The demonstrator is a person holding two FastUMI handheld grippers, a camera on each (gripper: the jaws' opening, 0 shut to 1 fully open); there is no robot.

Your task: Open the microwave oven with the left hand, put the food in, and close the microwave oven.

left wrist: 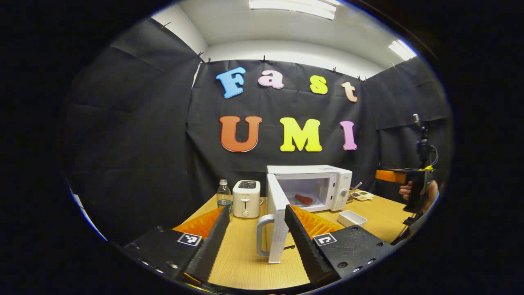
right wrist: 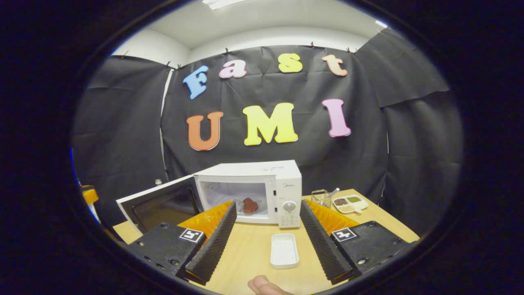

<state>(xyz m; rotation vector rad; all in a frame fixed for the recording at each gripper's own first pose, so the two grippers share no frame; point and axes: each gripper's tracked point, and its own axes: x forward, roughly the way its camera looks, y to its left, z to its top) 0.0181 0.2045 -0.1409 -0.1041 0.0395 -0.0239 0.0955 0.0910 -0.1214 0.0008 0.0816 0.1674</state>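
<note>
Microwave (right wrist: 262, 184) door (left wrist: 276, 223) (edge-on) stands between open left tool (left wrist: 256, 241), seemingly untouched.

Glossy white plastic on the microwave oven (right wrist: 262, 186), matt wood-grain on the table (left wrist: 245, 254), clear plastic bottle (left wrist: 224, 196), ribbed faces on the left gripper's fingers (left wrist: 213, 241).

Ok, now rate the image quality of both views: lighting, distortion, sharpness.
Left gripper view: ceiling lights blown out, fisheye bends the walls, microwave sharp. Right gripper view: even light, same bulge, food inside the microwave clear, fingertip at the bottom edge soft.
</note>
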